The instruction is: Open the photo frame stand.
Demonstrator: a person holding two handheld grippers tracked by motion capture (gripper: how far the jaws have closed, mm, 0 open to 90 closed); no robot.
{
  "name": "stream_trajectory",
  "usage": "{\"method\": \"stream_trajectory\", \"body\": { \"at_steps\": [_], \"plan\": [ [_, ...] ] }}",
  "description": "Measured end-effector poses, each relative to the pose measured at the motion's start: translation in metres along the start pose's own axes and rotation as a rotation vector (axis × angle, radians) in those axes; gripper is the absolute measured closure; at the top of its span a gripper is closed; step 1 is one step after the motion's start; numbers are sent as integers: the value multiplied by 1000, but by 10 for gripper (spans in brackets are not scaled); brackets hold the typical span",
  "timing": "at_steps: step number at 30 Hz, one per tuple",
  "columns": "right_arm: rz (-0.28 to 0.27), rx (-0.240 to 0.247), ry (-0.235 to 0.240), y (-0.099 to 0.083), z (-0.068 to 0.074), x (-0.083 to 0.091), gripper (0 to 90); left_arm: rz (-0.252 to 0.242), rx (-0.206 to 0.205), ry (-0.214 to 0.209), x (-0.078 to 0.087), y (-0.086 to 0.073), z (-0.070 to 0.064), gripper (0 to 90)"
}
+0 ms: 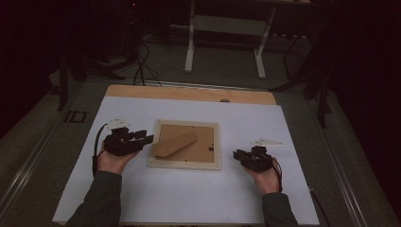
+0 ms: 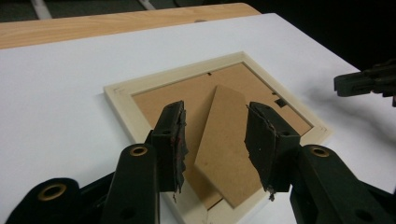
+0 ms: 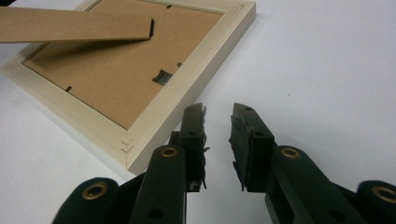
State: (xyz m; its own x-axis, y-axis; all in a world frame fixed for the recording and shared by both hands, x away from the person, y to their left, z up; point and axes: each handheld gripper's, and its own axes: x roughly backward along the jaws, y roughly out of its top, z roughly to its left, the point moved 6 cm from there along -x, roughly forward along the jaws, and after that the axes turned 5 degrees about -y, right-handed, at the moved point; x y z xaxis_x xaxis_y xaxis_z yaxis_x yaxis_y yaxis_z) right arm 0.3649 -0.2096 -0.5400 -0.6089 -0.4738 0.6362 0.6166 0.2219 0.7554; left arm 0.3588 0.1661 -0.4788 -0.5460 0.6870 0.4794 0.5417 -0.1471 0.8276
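I see the frame (image 1: 184, 163) lying face down on the white sheet (image 1: 189, 198), about mid-table, with its brown backing up. The stand (image 1: 174, 144) lies slantwise across the backing, its low end toward the near left corner of the frame.

My left gripper (image 1: 142, 139) sits just left of the frame, pointing right at it. In the left gripper view its jaws are apart, and the stand (image 2: 224, 144) shows in the gap between them; I cannot tell if they touch it.

My right gripper (image 1: 238, 156) rests to the right of the frame, near its near right corner. In the right gripper view its jaws stand slightly apart with nothing between them, just beside the frame (image 3: 196, 79) edge.
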Motion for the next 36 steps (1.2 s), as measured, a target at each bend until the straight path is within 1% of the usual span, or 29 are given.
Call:
{"method": "stream_trajectory", "body": {
  "at_steps": [3, 5, 9, 12, 14, 18, 22, 25, 26, 28, 30, 32, 36],
  "plan": [
    [3, 0, 0, 0, 0, -1, 745, 27, -7, -17, -9, 3, 0, 580],
    [0, 1, 2, 0, 1, -1, 744, 47, -1, -14, -14, 3, 2, 559],
    [-4, -4, -1, 0, 0, -1, 720, 76, 28, -32, -25, 3, 7, 528],
    [-6, -9, -1, 0, 0, -1, 706, 106, 27, -37, -33, 3, 10, 500],
    [-7, -9, -2, 0, 1, -1, 696, 110, 34, -49, -37, 3, 12, 487],
    [-8, -9, 0, 0, 2, -1, 655, 121, 54, -60, -43, 4, 16, 437],
    [-1, -8, -4, -1, 0, -2, 634, 135, 75, -64, -51, 2, 20, 398],
    [2, -11, -2, -2, 0, -2, 621, 141, 96, -83, -58, 0, 22, 369],
    [1, -10, -2, -1, 0, -2, 616, 148, 97, -85, -60, -1, 22, 361],
    [-2, -8, -2, -1, 0, -2, 610, 164, 99, -103, -64, -3, 22, 348],
    [-3, -7, -2, -1, 0, -1, 608, 171, 100, -102, -66, -4, 22, 337],
    [-3, -6, -1, -1, 0, -1, 605, 185, 106, -113, -71, -7, 22, 334],
    [-2, -2, 0, 0, 1, -1, 603, 187, 125, -157, -76, -8, 20, 323]
  ]
}}
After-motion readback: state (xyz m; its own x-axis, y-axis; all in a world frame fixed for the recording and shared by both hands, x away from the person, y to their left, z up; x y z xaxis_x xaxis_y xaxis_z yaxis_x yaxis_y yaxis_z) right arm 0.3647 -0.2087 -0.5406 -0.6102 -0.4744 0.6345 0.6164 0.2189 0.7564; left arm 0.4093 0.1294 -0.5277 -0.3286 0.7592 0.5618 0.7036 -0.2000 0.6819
